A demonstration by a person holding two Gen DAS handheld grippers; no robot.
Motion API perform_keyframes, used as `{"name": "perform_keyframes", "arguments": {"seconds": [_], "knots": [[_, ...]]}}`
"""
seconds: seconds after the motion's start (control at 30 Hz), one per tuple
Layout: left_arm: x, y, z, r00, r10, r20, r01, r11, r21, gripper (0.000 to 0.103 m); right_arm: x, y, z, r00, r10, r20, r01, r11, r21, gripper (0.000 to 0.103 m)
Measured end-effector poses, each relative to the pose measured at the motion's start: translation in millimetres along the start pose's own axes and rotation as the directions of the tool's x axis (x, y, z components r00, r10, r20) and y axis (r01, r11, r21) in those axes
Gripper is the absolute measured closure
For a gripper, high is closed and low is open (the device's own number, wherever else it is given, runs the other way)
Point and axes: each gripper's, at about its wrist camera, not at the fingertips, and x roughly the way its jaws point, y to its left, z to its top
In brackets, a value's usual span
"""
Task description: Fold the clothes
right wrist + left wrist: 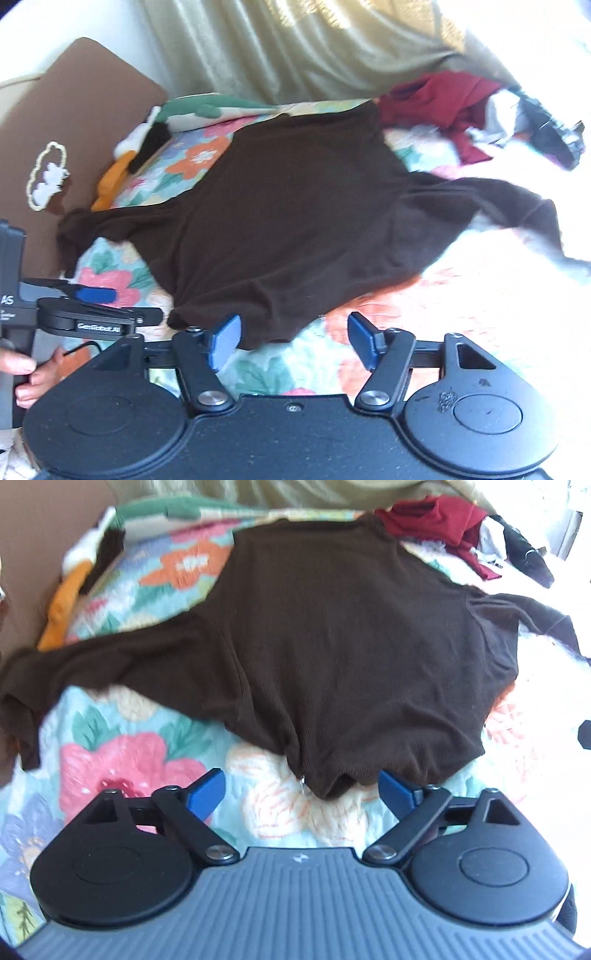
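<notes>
A dark brown long-sleeved top [332, 646] lies spread flat on a floral quilt [122, 760], sleeves out to both sides. My left gripper [301, 790] hovers open over the near hem, and a fold of the hem sits between its blue pads [207, 794] without being pressed. In the right wrist view the same top [295, 214] fills the middle. My right gripper [293, 338] is open above the hem's near edge, the cloth just beside its left pad [225, 339]. The left gripper [92, 295] shows at the left edge, held by a hand [22, 369].
A heap of clothes with a dark red garment [443, 107] and a black item [554, 136] lies at the back right. Orange [110, 181] and green-and-white pieces [199, 107] sit at the back left beside a brown panel [74, 122]. An olive curtain [295, 44] hangs behind.
</notes>
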Motion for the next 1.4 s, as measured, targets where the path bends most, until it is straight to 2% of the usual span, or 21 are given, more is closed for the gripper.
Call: {"name": "perform_keyframes", "arguments": {"seconds": [0.07, 0.27, 0.43, 0.57, 0.7, 0.9, 1.4], "knots": [[-10, -3, 1, 0.999, 0.009, 0.032, -0.010, 1.000, 0.017, 0.012, -5, 4, 3, 1.000, -0.025, -0.004, 0.025, 1.000, -0.001, 0.020], [-41, -8, 2, 0.995, -0.033, 0.090, 0.033, 0.999, 0.003, 0.007, -17, 9, 6, 0.998, -0.057, -0.025, 0.057, 0.998, -0.001, 0.020], [-64, -18, 4, 0.993, -0.010, 0.116, 0.010, 1.000, -0.004, 0.000, -31, 10, 3, 0.998, -0.055, -0.019, 0.056, 0.998, 0.025, 0.019], [-79, -28, 3, 0.988, -0.018, 0.155, 0.015, 1.000, 0.020, 0.000, -35, 13, 3, 0.997, -0.072, -0.011, 0.072, 0.997, 0.023, 0.018], [-85, -30, 3, 0.987, -0.058, 0.153, 0.058, 0.998, 0.001, 0.000, -35, 13, 3, 0.997, -0.074, -0.010, 0.074, 0.997, 0.031, 0.018], [-85, -37, 1, 0.988, -0.022, 0.150, 0.021, 1.000, 0.009, 0.000, -35, 13, 1, 0.996, -0.092, -0.007, 0.092, 0.995, 0.033, 0.018], [-82, -27, 0, 0.989, -0.019, 0.147, 0.021, 1.000, -0.009, 0.000, -29, 21, 4, 0.996, -0.089, -0.006, 0.089, 0.996, 0.001, 0.018]]}}
